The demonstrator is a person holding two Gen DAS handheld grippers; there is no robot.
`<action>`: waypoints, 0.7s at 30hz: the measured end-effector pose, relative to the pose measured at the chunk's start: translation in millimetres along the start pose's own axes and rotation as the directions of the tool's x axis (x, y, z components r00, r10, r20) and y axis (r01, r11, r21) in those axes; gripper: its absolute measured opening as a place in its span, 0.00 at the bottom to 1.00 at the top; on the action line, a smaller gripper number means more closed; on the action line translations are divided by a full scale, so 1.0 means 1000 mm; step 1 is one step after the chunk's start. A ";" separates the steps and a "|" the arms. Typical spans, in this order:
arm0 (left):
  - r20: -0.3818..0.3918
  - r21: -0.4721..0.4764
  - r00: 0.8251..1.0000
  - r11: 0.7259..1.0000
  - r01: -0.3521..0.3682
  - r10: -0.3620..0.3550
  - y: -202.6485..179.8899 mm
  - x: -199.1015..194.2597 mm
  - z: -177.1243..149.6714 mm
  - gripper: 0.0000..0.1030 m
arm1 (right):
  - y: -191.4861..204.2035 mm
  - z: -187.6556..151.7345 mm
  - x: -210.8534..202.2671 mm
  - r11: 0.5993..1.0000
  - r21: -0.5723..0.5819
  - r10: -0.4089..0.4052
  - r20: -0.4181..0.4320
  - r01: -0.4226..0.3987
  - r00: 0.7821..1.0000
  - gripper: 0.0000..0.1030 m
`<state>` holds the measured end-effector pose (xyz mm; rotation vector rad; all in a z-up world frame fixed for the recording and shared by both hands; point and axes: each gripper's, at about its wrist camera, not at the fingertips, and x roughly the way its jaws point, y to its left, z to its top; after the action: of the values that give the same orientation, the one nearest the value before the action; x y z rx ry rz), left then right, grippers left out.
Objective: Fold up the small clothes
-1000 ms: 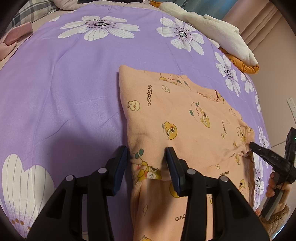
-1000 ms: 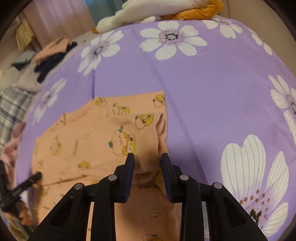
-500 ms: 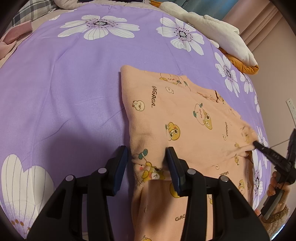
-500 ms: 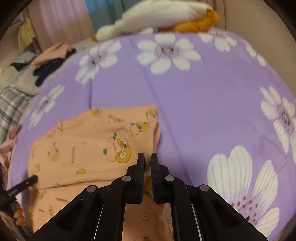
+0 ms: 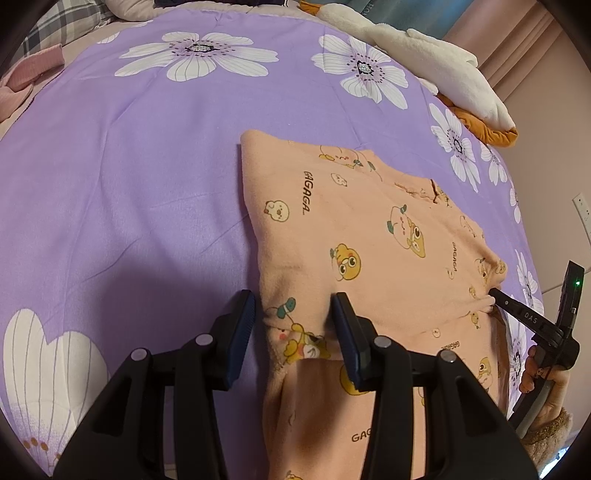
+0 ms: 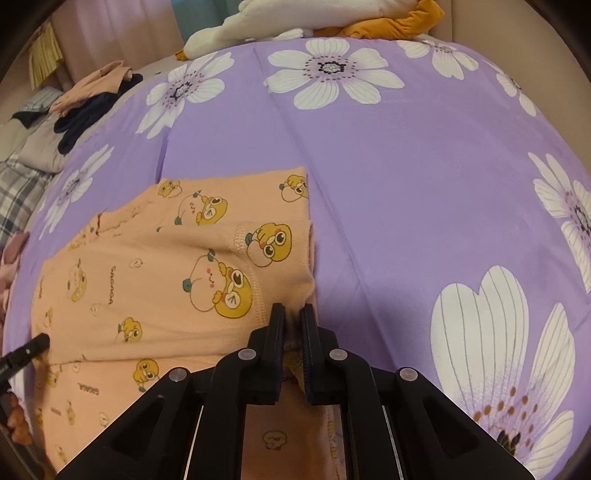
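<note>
A small peach garment point(image 5: 369, 240) printed with cartoon ducks lies partly folded on the purple flowered bedsheet point(image 5: 129, 166); it also shows in the right wrist view point(image 6: 166, 288). My left gripper point(image 5: 293, 317) is open, its jaws on either side of the garment's near left fold edge. My right gripper point(image 6: 293, 317) is shut on the garment's right edge, pinching a bunch of cloth. The right gripper also shows in the left wrist view point(image 5: 496, 295) at the garment's right edge. The left gripper's tip point(image 6: 37, 341) shows at the left of the right wrist view.
A white and orange plush heap point(image 5: 443, 81) lies at the bed's far right corner. Pink cloth point(image 5: 26, 81) and plaid fabric point(image 5: 55, 33) lie at the far left. In the right wrist view, dark and peach clothes point(image 6: 92, 99) are piled far left.
My right gripper has closed on the garment's right edge and pulled it up slightly. My left gripper has stayed open around the left fold edge, barely moving.
</note>
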<state>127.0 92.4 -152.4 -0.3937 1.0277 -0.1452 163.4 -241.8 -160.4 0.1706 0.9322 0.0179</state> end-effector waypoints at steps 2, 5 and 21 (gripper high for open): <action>0.001 0.002 1.000 1.000 -0.002 0.002 0.000 0.000 0.000 0.43 | -0.001 0.000 0.000 1.000 -0.002 0.000 0.000 0.000 1.000 0.06; 0.003 0.006 1.000 1.000 -0.006 0.006 -0.001 0.002 0.001 0.43 | 0.000 -0.002 0.000 1.000 -0.006 -0.006 0.002 0.006 1.000 0.06; 0.009 0.012 1.000 1.000 -0.007 0.007 -0.001 0.001 0.000 0.43 | 0.004 0.000 0.001 0.999 -0.012 -0.037 -0.002 0.037 0.999 0.06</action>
<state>127.8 91.2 -152.4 -0.3794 1.0187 -0.1434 164.7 -237.7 -160.5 0.1426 0.9373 -0.0105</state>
